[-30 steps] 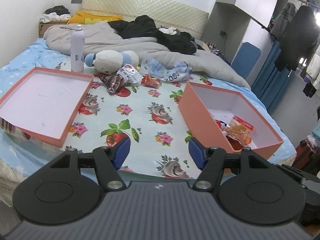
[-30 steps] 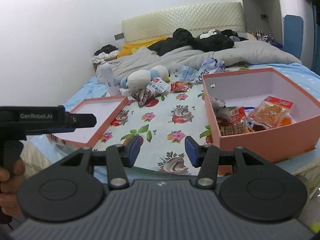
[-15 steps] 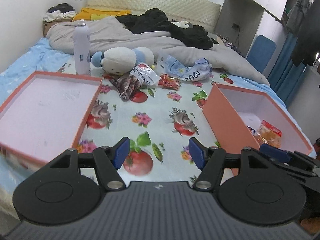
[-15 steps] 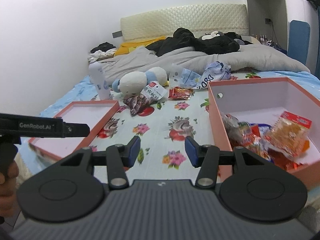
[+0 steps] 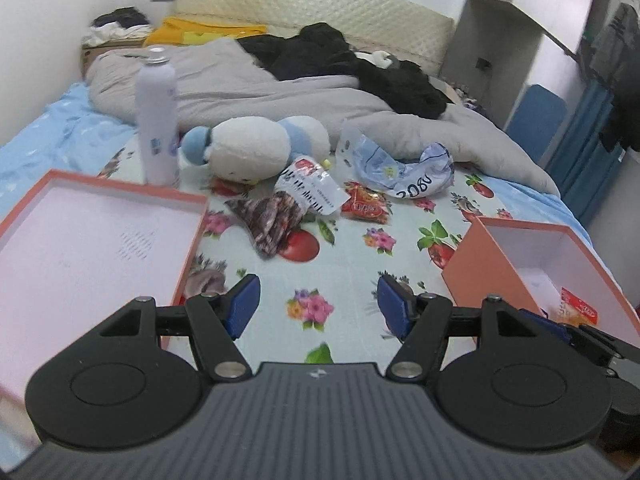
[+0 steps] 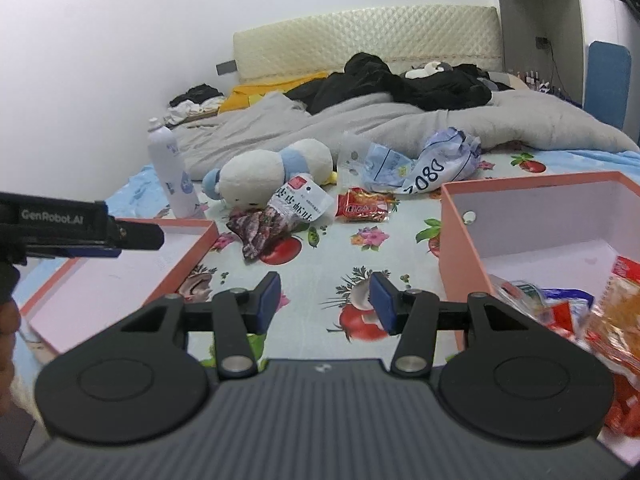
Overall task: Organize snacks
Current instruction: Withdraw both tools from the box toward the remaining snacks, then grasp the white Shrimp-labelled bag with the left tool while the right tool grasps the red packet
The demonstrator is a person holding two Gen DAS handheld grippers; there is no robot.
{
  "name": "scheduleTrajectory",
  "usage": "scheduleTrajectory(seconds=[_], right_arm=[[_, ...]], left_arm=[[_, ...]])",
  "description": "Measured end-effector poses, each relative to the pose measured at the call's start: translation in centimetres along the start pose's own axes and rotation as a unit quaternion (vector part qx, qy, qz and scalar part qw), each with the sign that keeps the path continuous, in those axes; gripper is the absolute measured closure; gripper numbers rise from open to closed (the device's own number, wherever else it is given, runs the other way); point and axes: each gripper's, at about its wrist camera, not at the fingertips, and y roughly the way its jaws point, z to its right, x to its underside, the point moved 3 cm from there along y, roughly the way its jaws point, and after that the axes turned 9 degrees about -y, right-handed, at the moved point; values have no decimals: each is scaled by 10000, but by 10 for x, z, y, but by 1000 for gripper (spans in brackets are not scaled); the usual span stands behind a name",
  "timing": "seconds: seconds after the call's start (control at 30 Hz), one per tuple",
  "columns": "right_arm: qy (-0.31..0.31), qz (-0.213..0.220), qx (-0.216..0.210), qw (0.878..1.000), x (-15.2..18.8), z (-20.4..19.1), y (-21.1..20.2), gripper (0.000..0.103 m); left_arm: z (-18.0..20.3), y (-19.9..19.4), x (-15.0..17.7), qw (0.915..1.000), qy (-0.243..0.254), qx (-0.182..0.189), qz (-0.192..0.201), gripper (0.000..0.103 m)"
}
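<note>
Loose snacks lie on the flowered bedsheet: a dark patterned bag with a white label, a red packet and a crumpled blue-white bag. A deep orange box on the right holds several snack packets. An orange lid lies empty on the left. My left gripper is open and empty, above the sheet between lid and box. My right gripper is open and empty, beside the box.
A white plush toy and a tall white bottle stand behind the snacks. A grey duvet and black clothes cover the far bed. The left gripper's body shows at the right view's left edge.
Both grippers have moved forward over the bed towards the loose snacks, which now appear larger. Both stay open and empty.
</note>
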Motion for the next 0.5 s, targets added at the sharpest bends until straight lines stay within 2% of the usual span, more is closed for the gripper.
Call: scheduleTrajectory(seconds=[0.07,0.13,0.23,0.3,0.37,0.43,0.5], right_arm=[[81,-65,-50,9999,-3,1,17,51],[98,-117,-43,9999,-6,2,31,51],[80,-217,-19,9997,-14,3,56,51],[115,-424,-88,9990,-24,8,71,51],[4,-445,-140,9989,-36,10,80,51],[-71,-637,-204,9977,-50,14,97,51],[-64,-817,-275,9963,-60,19,115,50]], left_arm=[[-8,22,-7,9997,-139,-84,-189,33],[-14,39,-15,9997,-193,-5,-175,33],[-24,68,-31,9990,-344,-92,-269,33],[-27,85,-41,9991,-303,-1,-307,33],[-32,103,-49,9989,-278,-72,-379,33],[-34,117,-55,9992,-132,-79,-375,26],[-38,132,-60,9990,-78,-155,-409,24]])
